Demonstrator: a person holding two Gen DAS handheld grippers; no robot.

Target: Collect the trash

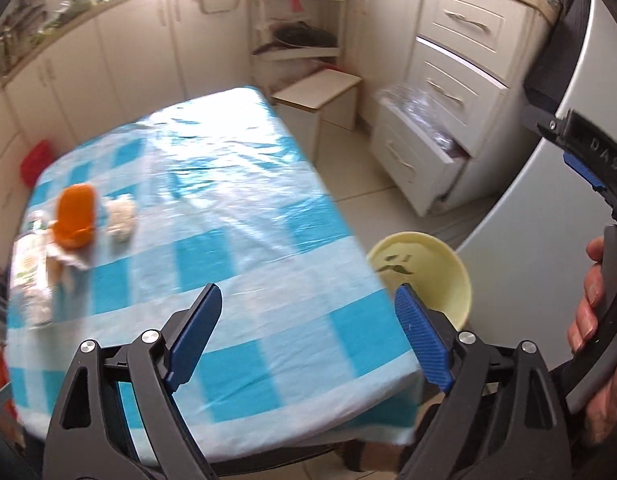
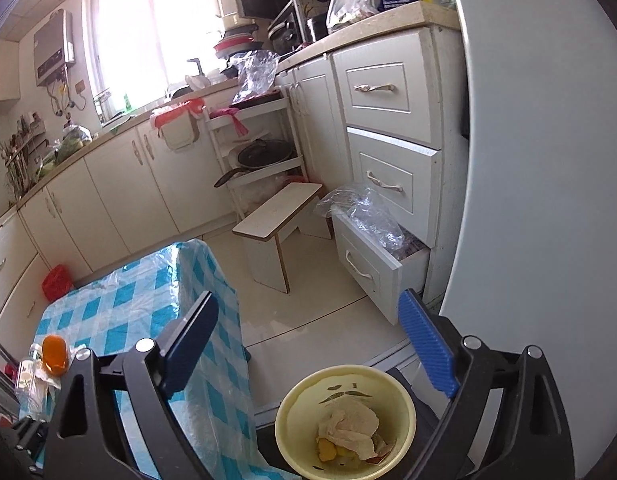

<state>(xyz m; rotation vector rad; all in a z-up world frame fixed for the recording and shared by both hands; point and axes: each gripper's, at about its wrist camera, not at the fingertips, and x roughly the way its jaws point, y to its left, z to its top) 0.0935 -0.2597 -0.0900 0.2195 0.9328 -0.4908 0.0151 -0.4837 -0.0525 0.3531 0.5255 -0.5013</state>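
Observation:
A pale yellow bin (image 2: 344, 420) stands on the floor beside the table and holds a crumpled tissue (image 2: 350, 426) and yellow scraps. It also shows in the left wrist view (image 1: 424, 268). On the blue checked tablecloth (image 1: 236, 240) lie a crumpled white wad (image 1: 120, 218), an orange cap-like piece (image 1: 76, 216) and a clear plastic bottle (image 1: 32, 276). My left gripper (image 1: 308, 332) is open and empty above the table's near edge. My right gripper (image 2: 312, 340) is open and empty above the bin. The right gripper's body (image 1: 592, 168) shows at the far right of the left wrist view.
A small white stool (image 2: 280, 216) stands on the tiled floor. An open drawer (image 2: 372, 264) with a clear plastic bag juts out of the cabinets. A white fridge side (image 2: 540, 200) fills the right. A red box (image 2: 57, 282) sits by the far cabinets.

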